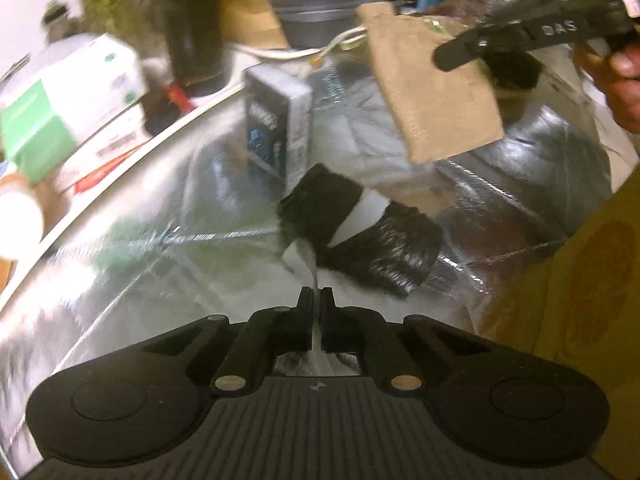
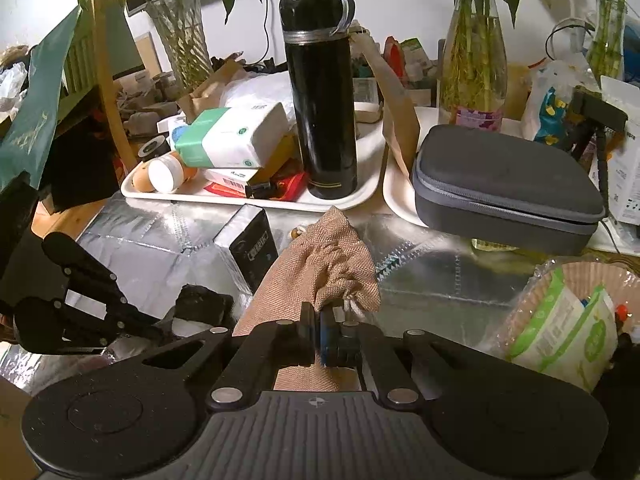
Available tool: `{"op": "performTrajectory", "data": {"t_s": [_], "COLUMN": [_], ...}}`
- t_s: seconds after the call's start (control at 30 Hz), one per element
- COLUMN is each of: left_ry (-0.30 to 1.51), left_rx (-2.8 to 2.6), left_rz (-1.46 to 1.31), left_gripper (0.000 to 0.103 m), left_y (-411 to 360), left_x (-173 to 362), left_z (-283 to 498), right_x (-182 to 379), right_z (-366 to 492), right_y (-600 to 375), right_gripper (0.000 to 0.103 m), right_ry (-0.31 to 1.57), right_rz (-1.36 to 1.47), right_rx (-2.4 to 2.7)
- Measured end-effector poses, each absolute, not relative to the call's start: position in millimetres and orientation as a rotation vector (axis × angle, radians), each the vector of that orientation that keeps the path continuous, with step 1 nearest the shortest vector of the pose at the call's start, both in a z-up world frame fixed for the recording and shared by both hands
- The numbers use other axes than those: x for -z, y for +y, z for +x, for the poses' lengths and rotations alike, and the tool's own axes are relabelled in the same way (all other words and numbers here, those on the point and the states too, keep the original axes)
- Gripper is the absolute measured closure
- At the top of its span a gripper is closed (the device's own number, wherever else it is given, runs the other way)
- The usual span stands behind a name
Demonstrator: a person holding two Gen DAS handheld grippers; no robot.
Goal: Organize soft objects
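Pinched by the left gripper [image 1: 316, 300] at its white paper tag, the black cloth bundle [image 1: 360, 232] should be lifted slowly off the near silver mat [image 1: 120, 280] – while the right gripper [image 2: 320, 320], clamped on the burlap pouch [image 2: 316, 264], is kept raised – so neither slips.

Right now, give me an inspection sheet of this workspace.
Surface: silver foil sheet, creased.
Job's things: tan cloth pouch; black fuzzy bundle with white tag.
Clutter: black flask, tissue pack, grey case, small dark box, basket.
Grippers: left gripper shut on the bundle's white tag; right gripper shut on the pouch.
Cables: white cord behind the pouch.
Surroundings: bamboo in glass vases.
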State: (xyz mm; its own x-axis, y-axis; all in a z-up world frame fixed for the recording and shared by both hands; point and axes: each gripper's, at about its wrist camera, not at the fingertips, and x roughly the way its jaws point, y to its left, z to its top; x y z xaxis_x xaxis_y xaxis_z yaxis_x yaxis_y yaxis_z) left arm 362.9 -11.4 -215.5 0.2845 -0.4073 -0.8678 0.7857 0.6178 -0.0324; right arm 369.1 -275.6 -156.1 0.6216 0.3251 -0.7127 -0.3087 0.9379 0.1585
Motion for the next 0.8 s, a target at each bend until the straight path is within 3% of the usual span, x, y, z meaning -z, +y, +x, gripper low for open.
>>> {"op": "performTrajectory", "data": {"t_s": [0.8], "left_ry": [0.967], "left_rx": [0.468], "left_rz": [0.334], "left_gripper": [0.100], "left_y": [36], "left_x": [115], "left_z": [332], "right_x": [92], "right_z": [325], "right_y": [-278], "right_gripper": [0.099], "right_ry": [0.767], "right_rz": [0.015], "right_rx": [-0.379]}}
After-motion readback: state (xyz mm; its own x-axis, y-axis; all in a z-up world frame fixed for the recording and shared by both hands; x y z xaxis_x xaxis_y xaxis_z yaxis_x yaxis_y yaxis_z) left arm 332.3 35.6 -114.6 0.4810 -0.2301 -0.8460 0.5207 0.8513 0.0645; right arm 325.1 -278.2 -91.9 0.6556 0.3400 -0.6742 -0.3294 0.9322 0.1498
